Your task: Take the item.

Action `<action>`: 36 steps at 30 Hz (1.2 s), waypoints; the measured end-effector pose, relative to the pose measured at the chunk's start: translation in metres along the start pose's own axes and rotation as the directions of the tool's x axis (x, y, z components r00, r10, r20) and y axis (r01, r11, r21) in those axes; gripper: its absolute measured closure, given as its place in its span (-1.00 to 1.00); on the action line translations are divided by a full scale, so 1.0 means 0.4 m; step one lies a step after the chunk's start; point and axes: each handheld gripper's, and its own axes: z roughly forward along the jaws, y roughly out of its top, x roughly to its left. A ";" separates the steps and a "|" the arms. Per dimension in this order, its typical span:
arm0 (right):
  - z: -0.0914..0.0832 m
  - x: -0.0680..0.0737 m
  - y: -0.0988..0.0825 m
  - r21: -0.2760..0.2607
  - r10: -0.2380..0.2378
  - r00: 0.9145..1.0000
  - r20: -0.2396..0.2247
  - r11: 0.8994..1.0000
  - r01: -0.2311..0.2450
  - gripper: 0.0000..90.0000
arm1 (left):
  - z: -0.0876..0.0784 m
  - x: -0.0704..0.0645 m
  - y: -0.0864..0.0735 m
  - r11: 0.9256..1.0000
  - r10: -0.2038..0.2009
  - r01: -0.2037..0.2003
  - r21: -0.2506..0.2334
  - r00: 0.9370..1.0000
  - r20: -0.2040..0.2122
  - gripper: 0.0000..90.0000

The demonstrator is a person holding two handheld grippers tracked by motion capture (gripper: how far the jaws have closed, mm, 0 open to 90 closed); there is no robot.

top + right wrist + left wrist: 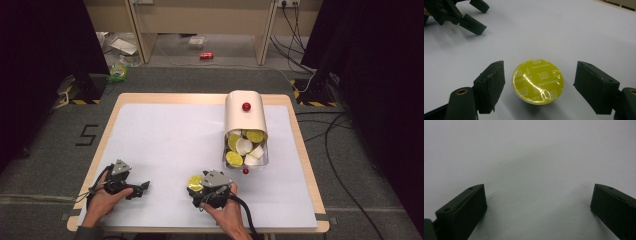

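One yellow capsule (538, 81) between parted right hand-held gripper (539, 82) jaws (untouched), left hand-held gripper (537, 202) wide.

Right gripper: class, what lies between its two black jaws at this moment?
A yellow-lidded coffee capsule sits on the white table between the open jaws of the right gripper, with gaps on both sides, as the right gripper view shows.

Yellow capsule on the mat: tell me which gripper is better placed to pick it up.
Right. The right gripper has its jaws open on either side of the yellow capsule, not touching it. The left gripper sits apart on the white mat, jaws open with nothing between them.
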 end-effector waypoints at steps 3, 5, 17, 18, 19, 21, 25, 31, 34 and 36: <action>-0.019 -0.002 0.001 -0.014 0.012 1.000 -0.006 1.000 -0.013 -0.42 | 0.000 0.000 0.000 1.000 0.000 0.000 0.000 1.000 0.000 -1.00; -0.033 -0.006 0.001 -0.023 0.010 1.000 -0.003 1.000 -0.010 -0.39 | 0.000 0.000 0.000 1.000 0.000 0.000 0.000 1.000 0.000 -1.00; -0.109 -0.028 -0.007 -0.075 0.048 0.999 0.011 0.996 -0.047 -0.35 | 0.000 0.000 0.000 1.000 -0.001 0.001 0.000 1.000 0.001 -1.00; -0.113 -0.028 -0.007 -0.078 0.047 0.999 0.013 0.996 -0.046 -0.35 | 0.000 0.000 0.000 1.000 0.000 0.000 0.000 1.000 0.001 -1.00; -0.118 -0.028 -0.008 -0.079 0.047 0.999 0.015 0.996 -0.045 -0.35 | 0.000 0.000 0.000 1.000 0.000 0.000 0.000 1.000 0.000 -1.00; -0.126 -0.031 -0.010 -0.086 0.053 0.998 0.018 0.995 -0.051 -0.35 | 0.000 0.000 0.000 1.000 0.000 0.000 0.000 1.000 0.000 -1.00; -0.141 -0.035 -0.015 -0.094 0.060 0.998 0.028 0.994 -0.058 -0.35 | 0.000 0.000 0.000 1.000 0.000 0.000 0.000 1.000 0.000 -1.00; -0.167 -0.042 -0.019 -0.117 0.074 0.996 0.048 0.991 -0.068 -0.35 | 0.000 0.000 0.000 1.000 0.000 0.000 0.000 1.000 0.000 -1.00; -0.178 -0.049 -0.021 -0.119 0.077 0.996 0.049 0.990 -0.070 -0.35 | 0.000 0.000 0.000 1.000 0.000 0.000 0.000 1.000 0.000 -1.00; -0.185 -0.054 -0.024 -0.125 0.083 0.995 0.057 0.989 -0.076 -0.35 | 0.000 0.000 0.000 1.000 0.000 0.000 0.000 1.000 0.000 -1.00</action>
